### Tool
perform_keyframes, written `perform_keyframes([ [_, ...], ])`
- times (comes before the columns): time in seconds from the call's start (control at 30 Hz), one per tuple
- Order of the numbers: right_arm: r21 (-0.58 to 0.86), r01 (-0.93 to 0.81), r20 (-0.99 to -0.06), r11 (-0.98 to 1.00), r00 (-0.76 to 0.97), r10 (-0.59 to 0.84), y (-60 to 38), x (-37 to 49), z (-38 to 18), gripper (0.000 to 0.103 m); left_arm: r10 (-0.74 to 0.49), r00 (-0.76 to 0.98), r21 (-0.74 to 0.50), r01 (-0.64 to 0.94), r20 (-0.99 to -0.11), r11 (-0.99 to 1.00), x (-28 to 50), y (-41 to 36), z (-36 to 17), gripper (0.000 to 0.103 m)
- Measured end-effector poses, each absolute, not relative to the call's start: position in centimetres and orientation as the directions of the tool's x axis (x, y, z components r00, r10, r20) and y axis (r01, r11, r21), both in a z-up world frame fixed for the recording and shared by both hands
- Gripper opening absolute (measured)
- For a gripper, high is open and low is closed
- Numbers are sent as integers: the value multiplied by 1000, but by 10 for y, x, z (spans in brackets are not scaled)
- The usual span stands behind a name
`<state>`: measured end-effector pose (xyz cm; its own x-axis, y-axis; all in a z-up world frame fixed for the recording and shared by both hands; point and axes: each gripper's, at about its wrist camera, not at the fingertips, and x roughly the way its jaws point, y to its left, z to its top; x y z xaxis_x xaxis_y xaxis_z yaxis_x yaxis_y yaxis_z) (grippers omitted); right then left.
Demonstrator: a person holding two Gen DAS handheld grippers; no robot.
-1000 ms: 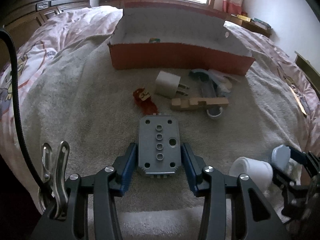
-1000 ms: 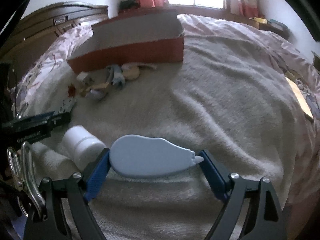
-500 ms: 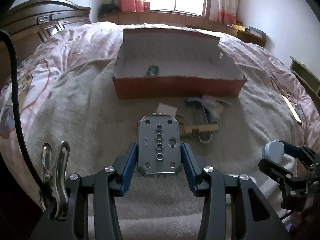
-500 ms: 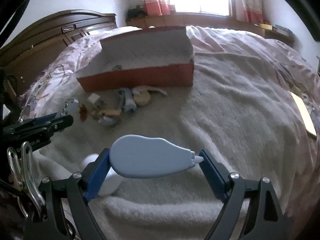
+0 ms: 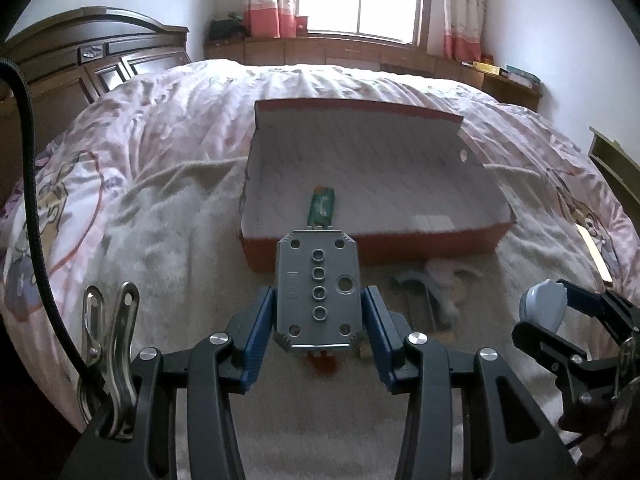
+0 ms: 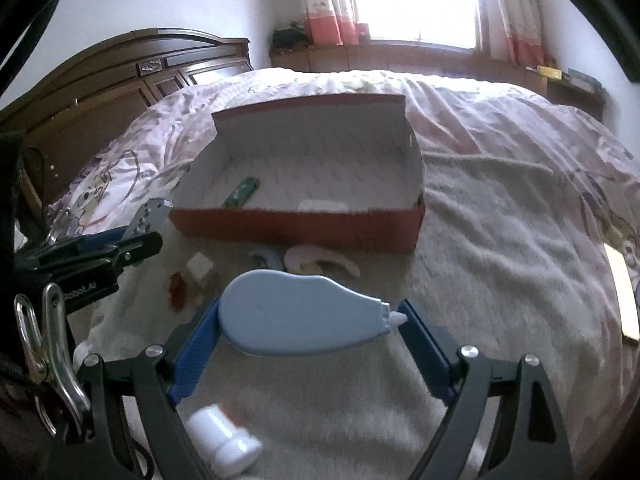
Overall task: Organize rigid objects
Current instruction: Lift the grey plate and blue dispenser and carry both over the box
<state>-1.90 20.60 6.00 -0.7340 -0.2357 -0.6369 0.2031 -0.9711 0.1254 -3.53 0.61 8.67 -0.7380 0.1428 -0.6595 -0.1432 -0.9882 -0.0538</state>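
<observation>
1. The left gripper holds a flat grey plastic plate with round holes clenched between its jaws, raised over the bed's cream blanket just short of the open red cardboard box's near wall.
2. The right gripper grips a pale blue teardrop-shaped correction-tape dispenser, likewise aloft, apparently bound for the box.
3. A green stick already lies inside.
</observation>
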Motion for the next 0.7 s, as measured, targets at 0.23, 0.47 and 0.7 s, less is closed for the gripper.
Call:
perform_keyframes([
  [0.23, 137, 201, -627, -970, -740, -242, 204, -49, 68, 90, 146, -741, -52, -149, -655, -988, -66, 11, 93, 45],
  [0.47, 159, 198, -627, -967, -736, -254, 205, -75, 69, 90, 146, -739, -51, -150, -657, -987, -88, 15, 94, 45],
  [0.7, 179, 194, -623, -964, -736, -264, 208, -89, 67, 90, 140, -732, -42, -151, -666, -988, -100, 17, 89, 45],
])
